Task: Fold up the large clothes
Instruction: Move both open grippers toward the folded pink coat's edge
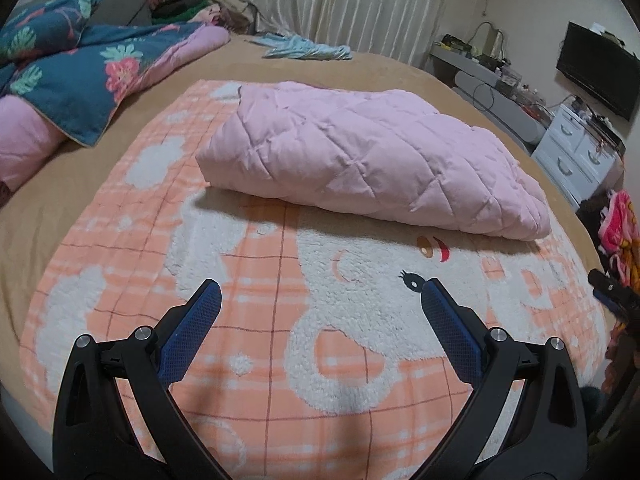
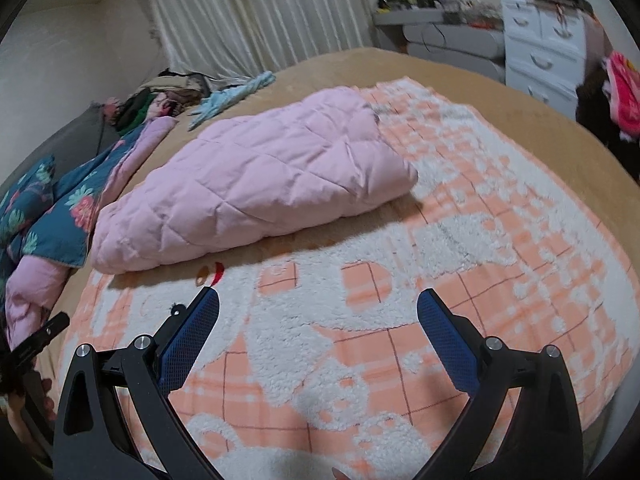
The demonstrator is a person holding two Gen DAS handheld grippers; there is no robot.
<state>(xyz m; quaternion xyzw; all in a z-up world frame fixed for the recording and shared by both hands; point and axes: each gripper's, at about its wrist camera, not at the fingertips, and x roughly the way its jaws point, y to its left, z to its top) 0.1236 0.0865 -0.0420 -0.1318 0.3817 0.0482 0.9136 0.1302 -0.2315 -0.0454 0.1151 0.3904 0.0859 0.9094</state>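
I am holding both tools above a bed, and neither is touching any fabric. My left gripper (image 1: 322, 286) has its blue-padded fingers spread wide apart, holding nothing. My right gripper (image 2: 318, 294) is just as wide apart and also empty.

Ahead of both grippers lies the pink quilted garment (image 1: 372, 156), folded into a thick, puffy bundle. From the left gripper it sits straight ahead and slightly to the right, well beyond the fingertips. From the right gripper it sits ahead and to the left (image 2: 256, 184), also out of reach.

The bundle rests on a peach and white fleece blanket (image 1: 256, 320) with a grid pattern, which spreads directly beneath both grippers. Under that is a tan bedspread (image 1: 60, 184).

Far to the left of the left gripper is a crumpled teal floral duvet (image 1: 80, 76) with a pink lining. Beyond the garment, a light blue cloth (image 1: 308, 50) lies near pale curtains (image 1: 340, 4). To the far right stands a white drawer unit (image 1: 576, 156).

At the lower left edge of the right wrist view, part of the other tool and a hand (image 2: 24, 412) show.
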